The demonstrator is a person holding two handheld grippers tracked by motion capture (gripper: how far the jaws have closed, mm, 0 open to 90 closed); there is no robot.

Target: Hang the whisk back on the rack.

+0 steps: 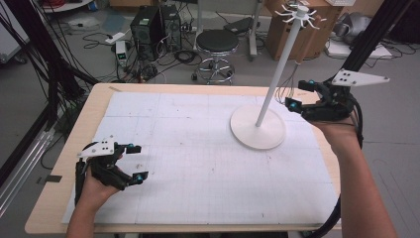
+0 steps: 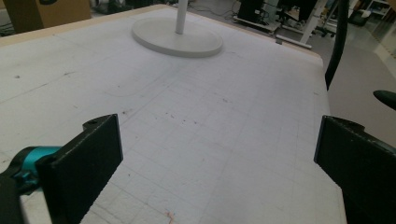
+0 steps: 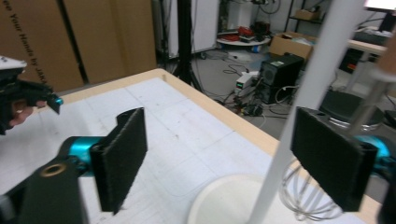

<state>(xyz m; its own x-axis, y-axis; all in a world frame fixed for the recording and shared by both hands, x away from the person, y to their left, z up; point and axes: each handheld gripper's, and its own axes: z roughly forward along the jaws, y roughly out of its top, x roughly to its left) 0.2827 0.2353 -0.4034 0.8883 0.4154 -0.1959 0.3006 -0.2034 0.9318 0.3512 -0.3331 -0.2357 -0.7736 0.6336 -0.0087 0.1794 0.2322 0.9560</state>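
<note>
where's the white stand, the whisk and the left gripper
white stand (image 1: 257, 133): high view, on its round base.
whisk (image 3: 299, 198): right gripper view, on its wire loops beside the pole.
left gripper (image 1: 137, 162): high view, midway between its open fingertips.

Matt white gridded paper sheet (image 1: 198, 163) over pale wood table (image 1: 74, 148); smooth white stand (image 1: 258, 126); thin wire whisk (image 3: 303, 196).

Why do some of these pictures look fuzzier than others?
High view: evenly lit and fairly sharp, soft shadows under the stand base. Left gripper view: the near black pads blur, the table sheet reads clearer. Right gripper view: the white pole is soft, close to the lens.
</note>
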